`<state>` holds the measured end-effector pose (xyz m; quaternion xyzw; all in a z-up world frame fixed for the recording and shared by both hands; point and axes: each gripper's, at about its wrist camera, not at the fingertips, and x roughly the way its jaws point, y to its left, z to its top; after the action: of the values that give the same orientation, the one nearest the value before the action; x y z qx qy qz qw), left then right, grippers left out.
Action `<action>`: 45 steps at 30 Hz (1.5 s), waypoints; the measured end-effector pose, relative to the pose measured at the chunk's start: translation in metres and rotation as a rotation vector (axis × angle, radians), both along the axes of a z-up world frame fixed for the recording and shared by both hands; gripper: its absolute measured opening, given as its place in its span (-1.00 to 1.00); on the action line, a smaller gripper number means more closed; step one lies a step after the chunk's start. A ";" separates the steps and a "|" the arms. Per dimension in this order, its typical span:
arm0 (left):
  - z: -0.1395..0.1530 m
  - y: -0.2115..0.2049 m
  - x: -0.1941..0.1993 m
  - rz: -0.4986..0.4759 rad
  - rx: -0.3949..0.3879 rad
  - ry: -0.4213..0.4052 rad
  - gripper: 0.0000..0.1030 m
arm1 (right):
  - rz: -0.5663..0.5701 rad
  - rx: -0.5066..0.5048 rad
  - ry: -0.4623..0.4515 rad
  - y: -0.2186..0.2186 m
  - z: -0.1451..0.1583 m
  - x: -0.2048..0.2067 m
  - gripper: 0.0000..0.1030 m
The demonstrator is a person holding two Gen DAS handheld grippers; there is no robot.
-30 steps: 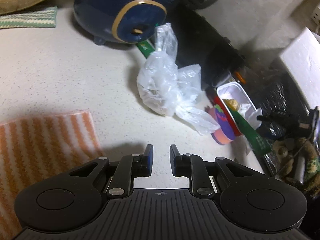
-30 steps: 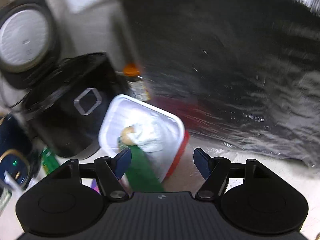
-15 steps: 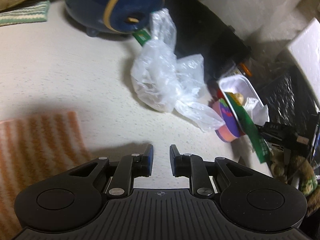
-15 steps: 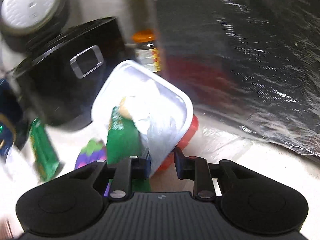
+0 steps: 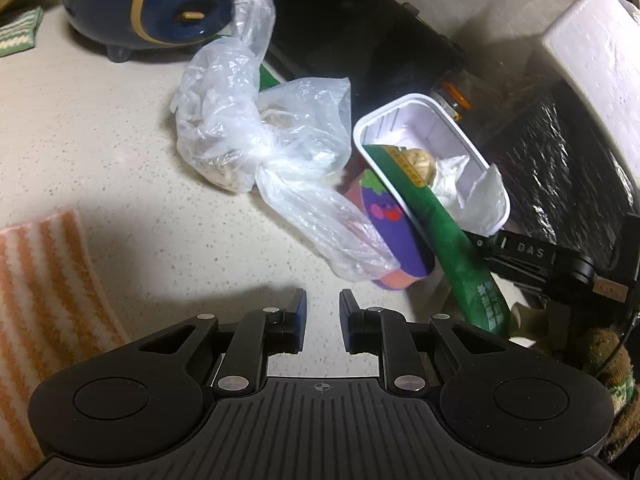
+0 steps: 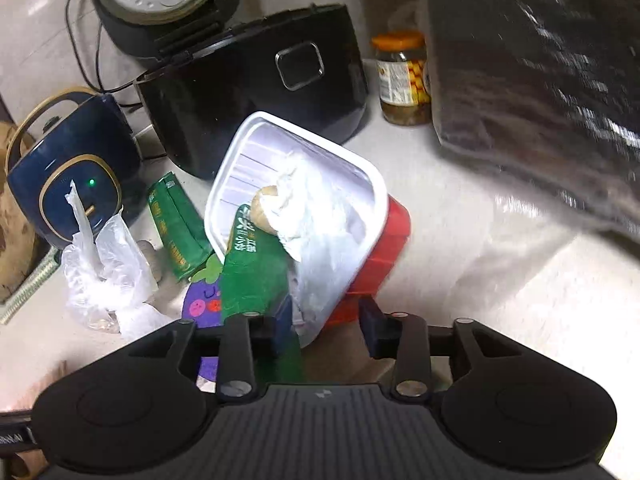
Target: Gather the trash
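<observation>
Bare counter (image 5: pixel 120 128) open ahead-left; plastic bag (image 5: pixel 248 128), white tub (image 5: pixel 432 160), black cooker (image 6: pixel 256 92) block right.

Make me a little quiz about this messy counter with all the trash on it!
1. True or false: the white tub has a green wrapper sticking out of it.
2. What colour is the lid of the glass jar?
A. blue
B. orange
C. pink
3. Fill in: the see-through plastic bag lies on the counter in front of the dark blue ______.

Key:
1. true
2. B
3. kettle
</observation>
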<state>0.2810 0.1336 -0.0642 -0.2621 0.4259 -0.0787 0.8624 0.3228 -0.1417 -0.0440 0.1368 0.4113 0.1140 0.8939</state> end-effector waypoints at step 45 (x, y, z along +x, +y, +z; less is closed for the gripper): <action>-0.005 0.062 -0.022 0.173 -0.138 -0.054 -0.61 | 0.231 -0.182 0.167 0.130 -0.005 0.102 -0.19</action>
<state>0.2586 0.1958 -0.0696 -0.3546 0.3719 -0.0400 0.8569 0.4245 -0.0113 -0.0491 0.0162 0.5059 0.1664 0.8462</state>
